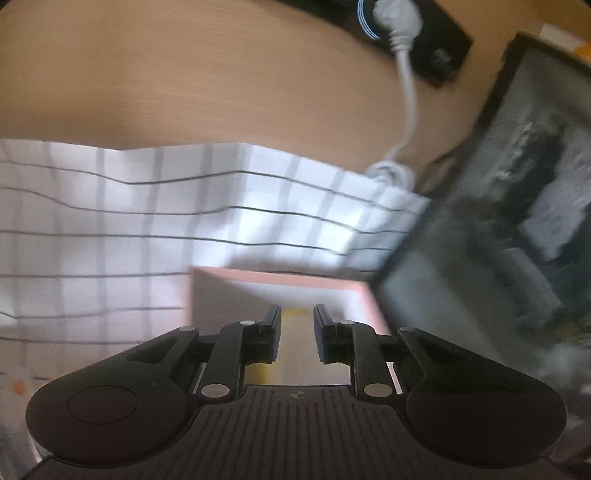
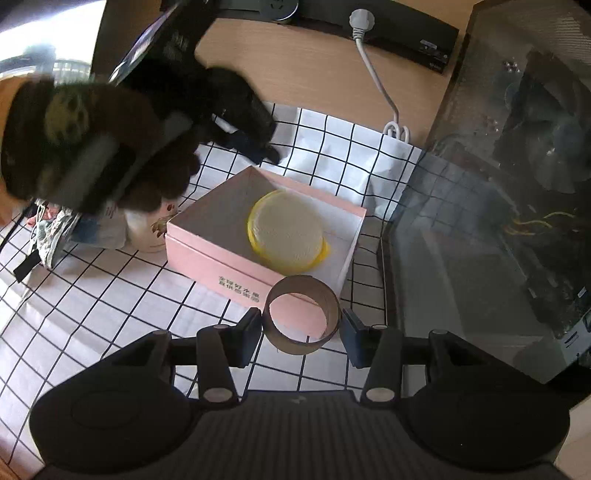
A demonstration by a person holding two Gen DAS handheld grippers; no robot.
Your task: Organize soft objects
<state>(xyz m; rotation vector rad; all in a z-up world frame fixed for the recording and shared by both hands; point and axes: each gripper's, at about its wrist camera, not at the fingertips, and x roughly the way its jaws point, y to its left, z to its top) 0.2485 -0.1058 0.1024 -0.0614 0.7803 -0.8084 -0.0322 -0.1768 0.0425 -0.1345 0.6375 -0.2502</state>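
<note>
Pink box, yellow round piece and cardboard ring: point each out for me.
pink box (image 2: 207,254): right wrist view, front wall.
yellow round piece (image 2: 286,230): right wrist view, pale top face.
cardboard ring (image 2: 332,314): right wrist view, right wall.

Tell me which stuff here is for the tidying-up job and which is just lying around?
For the job:
pink box
yellow round sponge inside it
cardboard ring between the right gripper fingers
left gripper, nothing between its fingers

Just lying about:
checked cloth
white plug and cable
glass tank
black power strip
</note>
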